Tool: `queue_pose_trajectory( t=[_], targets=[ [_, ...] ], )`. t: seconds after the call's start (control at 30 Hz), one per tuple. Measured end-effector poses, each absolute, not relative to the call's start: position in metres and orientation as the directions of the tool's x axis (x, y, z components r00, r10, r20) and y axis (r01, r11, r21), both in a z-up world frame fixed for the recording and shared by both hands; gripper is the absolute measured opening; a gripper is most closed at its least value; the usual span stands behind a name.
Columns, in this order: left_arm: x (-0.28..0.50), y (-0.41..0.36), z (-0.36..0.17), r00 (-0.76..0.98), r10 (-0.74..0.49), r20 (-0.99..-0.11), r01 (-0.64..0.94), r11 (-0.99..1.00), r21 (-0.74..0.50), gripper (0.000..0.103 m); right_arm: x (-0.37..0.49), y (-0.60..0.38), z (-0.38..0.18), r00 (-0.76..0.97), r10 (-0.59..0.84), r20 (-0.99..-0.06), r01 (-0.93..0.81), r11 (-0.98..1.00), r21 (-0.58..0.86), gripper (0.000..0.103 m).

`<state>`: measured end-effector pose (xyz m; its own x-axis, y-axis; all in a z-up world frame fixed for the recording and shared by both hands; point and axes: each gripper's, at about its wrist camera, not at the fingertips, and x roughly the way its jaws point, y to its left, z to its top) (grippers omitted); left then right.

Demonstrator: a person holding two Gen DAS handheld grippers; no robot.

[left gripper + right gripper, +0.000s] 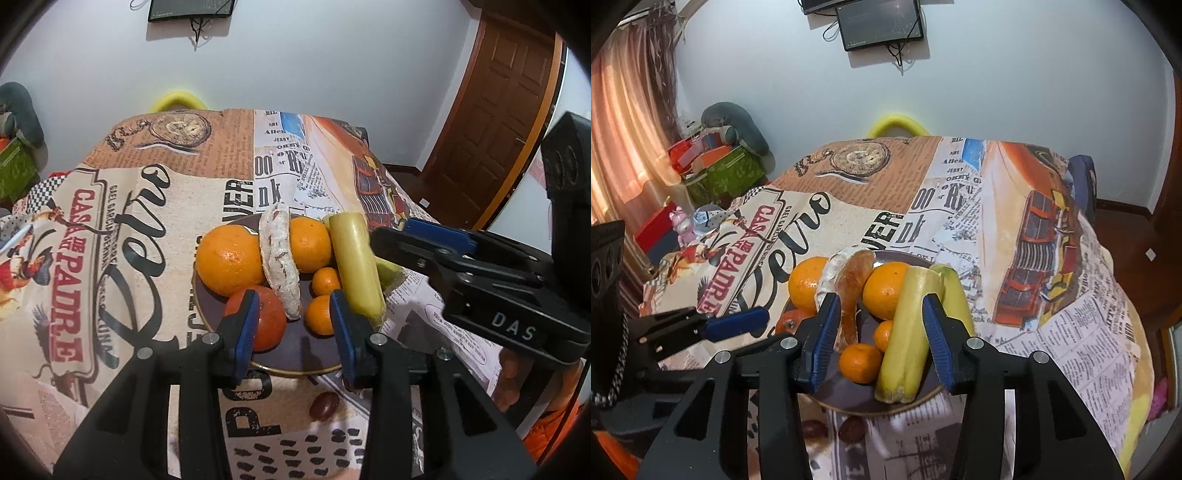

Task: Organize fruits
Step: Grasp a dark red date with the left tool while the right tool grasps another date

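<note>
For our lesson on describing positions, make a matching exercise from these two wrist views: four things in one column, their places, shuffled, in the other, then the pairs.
Things:
1. long yellow banana
2. dark red grape
3. large round orange
4. yellow foam ring

Places:
A. on the tablecloth, in front of the plate
B. behind the table's far edge
C. right side of the plate
D. left side of the plate

Pairs: 1-C, 2-A, 3-D, 4-B
</note>
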<state>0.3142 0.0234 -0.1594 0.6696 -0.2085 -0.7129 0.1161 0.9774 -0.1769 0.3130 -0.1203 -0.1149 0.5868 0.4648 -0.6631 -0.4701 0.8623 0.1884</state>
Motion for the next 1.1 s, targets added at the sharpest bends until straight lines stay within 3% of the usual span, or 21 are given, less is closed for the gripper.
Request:
queue_pose_trajectory(
  t=[0.47, 1.1],
  targets=[
    [0.267, 0.030, -0.145, 0.675, -0.153, -0.721, 0.063, 0.987, -0.150, 0.039, 0.260, -0.143, -0.118, 0.585, 0.431, -0.687, -0.445, 0.879, 0.173, 0.043],
    [0.270, -0.005, -0.221, 0.506, -0.199, -0.839, 0.090, 0.980, -0.179, 0.039, 0.233, -0.142, -0.170, 0.499, 0.385, -0.776, -0.452, 0.880, 0.146, 0.043]
  ],
)
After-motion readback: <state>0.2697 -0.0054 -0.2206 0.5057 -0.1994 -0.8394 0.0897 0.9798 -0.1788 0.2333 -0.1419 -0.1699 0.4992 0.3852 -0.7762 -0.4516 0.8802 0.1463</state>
